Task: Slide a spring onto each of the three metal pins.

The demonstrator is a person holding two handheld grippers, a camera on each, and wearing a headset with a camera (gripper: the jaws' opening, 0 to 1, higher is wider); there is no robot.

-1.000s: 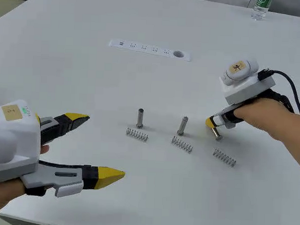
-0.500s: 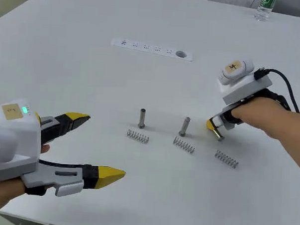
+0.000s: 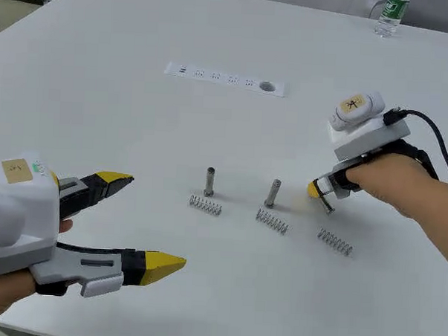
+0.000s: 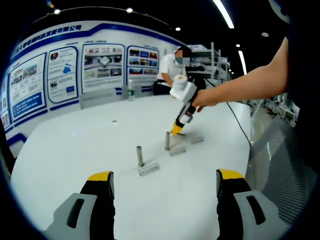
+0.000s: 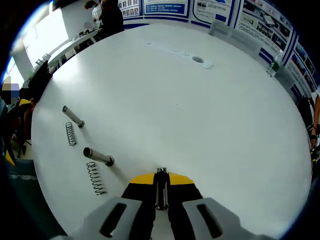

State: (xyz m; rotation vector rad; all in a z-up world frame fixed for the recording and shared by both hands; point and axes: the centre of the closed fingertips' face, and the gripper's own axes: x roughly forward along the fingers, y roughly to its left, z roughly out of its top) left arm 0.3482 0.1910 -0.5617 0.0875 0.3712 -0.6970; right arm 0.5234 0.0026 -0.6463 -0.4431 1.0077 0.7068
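Note:
Two metal pins (image 3: 209,180) (image 3: 272,192) stand upright on the white table (image 3: 137,112). A spring lies in front of each pin (image 3: 205,205) (image 3: 271,221), and a third spring (image 3: 334,242) lies further right. My right gripper (image 3: 318,190) is shut on the third pin (image 3: 326,204), which is tilted just above the table; in its own view the pin (image 5: 161,192) sits between the shut jaws. My left gripper (image 3: 143,220) hovers open and holds nothing at the near left. Its own view shows both pins (image 4: 140,156) (image 4: 167,140) and the nearest spring (image 4: 148,169) ahead.
A white power strip (image 3: 224,77) lies at the back of the table. A water bottle (image 3: 390,15) stands at the far right corner. The right gripper's black cable (image 3: 433,140) runs off to the right. The table's near edge is just below my left gripper.

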